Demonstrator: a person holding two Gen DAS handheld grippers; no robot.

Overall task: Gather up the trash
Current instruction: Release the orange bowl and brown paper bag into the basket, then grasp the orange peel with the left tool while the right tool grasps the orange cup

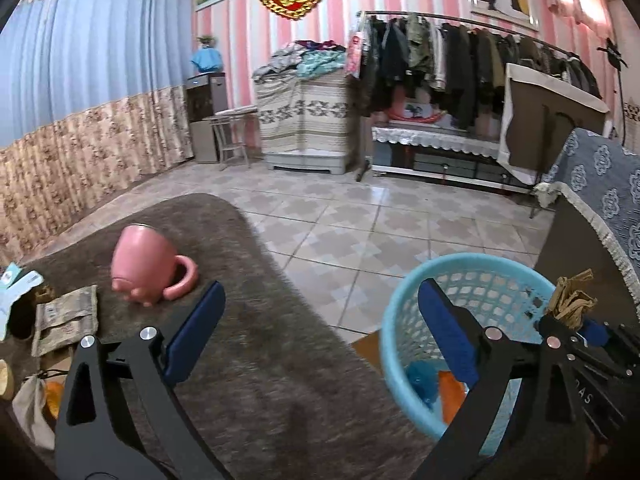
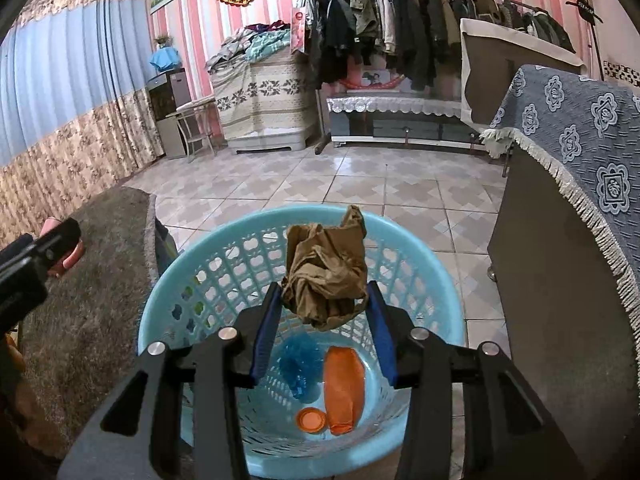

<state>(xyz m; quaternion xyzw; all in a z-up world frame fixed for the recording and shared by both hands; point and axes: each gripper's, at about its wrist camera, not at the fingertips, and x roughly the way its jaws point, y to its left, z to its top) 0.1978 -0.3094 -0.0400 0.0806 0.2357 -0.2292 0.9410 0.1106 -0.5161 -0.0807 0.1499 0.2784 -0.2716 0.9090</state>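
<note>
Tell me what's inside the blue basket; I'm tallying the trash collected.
In the basket: a blue crumpled piece, an orange bottle and an orange cap. The right gripper and its brown wad hide part of the bottom.

Plastic, paper and pile — what my jaws are among

My matt black arms carry shiny metal rivets and ribbed blue pads [image 2: 264, 332]; between them sits crumpled brown paper [image 2: 326, 276], dull and creased. The basket [image 2: 168, 320] is smooth pale-blue plastic lattice, the rug [image 1: 256, 320] shaggy grey-brown cloth, the mug [image 1: 140, 260] glossy pink — the floor tiles [image 2: 320, 184] gleam.
</note>
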